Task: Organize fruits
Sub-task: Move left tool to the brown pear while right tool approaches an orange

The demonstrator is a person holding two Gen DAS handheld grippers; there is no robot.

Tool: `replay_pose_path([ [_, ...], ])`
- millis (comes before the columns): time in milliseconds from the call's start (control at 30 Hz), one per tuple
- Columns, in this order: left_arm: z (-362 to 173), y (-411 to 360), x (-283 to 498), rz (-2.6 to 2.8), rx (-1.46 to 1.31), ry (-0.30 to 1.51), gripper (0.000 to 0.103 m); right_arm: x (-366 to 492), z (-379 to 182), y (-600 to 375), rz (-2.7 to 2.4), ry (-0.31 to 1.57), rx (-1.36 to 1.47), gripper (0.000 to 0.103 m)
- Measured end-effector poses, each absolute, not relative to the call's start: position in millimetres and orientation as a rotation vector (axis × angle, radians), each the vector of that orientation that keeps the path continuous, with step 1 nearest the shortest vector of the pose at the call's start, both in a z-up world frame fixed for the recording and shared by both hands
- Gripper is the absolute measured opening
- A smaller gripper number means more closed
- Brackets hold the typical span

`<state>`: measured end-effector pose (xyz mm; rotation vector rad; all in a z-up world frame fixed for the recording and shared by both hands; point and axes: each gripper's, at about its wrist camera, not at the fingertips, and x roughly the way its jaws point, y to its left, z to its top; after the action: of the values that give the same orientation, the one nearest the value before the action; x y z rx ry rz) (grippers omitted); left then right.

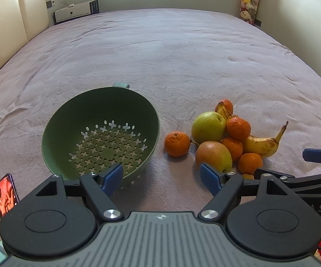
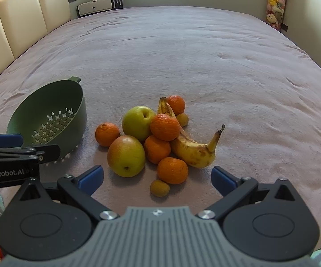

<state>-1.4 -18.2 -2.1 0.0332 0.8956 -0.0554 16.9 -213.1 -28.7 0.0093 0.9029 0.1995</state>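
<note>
Fruits heaped on pinkish bedspread [image 2: 182, 55], just ahead of right gripper [image 2: 157, 179], fingers apart, empty. Left gripper [image 1: 161, 178] likewise spread, near tilted green colander [image 1: 55, 129]. Count: five oranges, two apples, two bananas, two small brownish fruits. Padded headboard [image 2: 15, 22] behind.

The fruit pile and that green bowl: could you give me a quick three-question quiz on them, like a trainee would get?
1. True or false: the green colander already holds fruit.
2. Which lies apart from the pile, nearest the colander? A) the banana B) a lone orange C) the green apple
3. Fill in: both the left gripper and the right gripper have their jaws ____.

Key: 1 false, it is empty; 2 B; 3 open, holding nothing.
</note>
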Motion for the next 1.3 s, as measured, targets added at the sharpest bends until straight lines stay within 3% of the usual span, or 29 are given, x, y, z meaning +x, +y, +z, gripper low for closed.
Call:
replay_pose_path([
  [167,-3,-20,-1,-0.072,0.033,0.898,0.092,16,-30,-216,0.19,0.906,0.01,0.099],
  [433,-8,-23,-1,-0.171,-0.026,0.919,0.07,18,-42,-231,0.16,0.924,0.018,0.098],
  [633,-15,-29,3,-0.275,-0.098,0.937,0.046,21,-51,-239,0.164,0.943,0.018,0.076],
  [800,-18,-38,10,-0.33,-0.129,0.936,0.046,23,-48,-237,0.21,0.921,0.014,0.059],
  [1033,-22,-40,33,-0.333,-0.151,0.999,0.063,38,-38,-236,0.24,0.885,-0.021,0.045],
  [1300,-40,-43,48,-0.349,-0.134,1.045,0.071,70,-33,-230,0.291,0.868,-0.014,0.044],
])
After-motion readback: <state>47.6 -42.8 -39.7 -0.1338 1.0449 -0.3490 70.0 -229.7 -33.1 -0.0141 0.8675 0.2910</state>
